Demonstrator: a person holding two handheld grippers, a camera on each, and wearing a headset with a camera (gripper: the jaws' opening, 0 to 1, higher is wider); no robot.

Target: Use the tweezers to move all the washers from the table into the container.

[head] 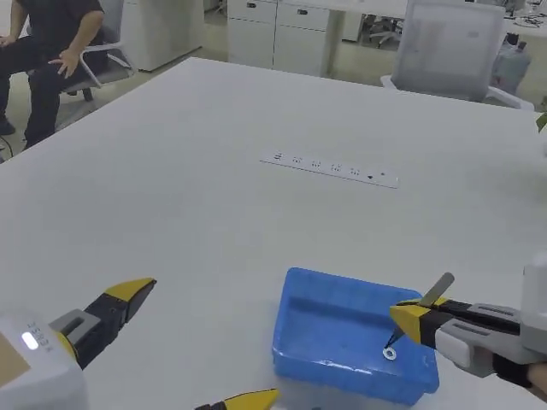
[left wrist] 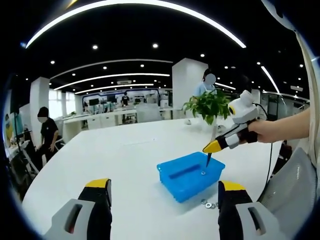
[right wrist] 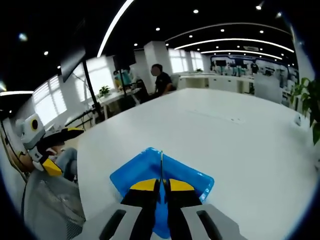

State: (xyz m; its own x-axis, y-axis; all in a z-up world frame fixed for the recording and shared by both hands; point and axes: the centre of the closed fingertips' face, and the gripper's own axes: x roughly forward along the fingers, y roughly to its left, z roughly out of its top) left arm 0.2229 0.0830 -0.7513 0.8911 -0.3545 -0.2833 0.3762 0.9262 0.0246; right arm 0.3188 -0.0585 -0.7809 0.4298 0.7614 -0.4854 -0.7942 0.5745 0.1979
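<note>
Head view: right gripper pinched narrow on tweezers, tip at 1 washer inside blue container; left gripper wide, holding nothing; loose washers on table.

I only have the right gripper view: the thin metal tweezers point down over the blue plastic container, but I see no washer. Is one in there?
Observer: Yes. The head view shows a small silver washer inside the blue plastic container, right at the tip of the thin metal tweezers. I cannot tell whether they touch.
Operator: Any washers on the table?
Observer: The left gripper view shows a few loose washers on the white table, just outside the container's near corner.
Operator: What is the left gripper doing?
Observer: In the head view the left gripper is open beside the container and holds nothing.
</note>
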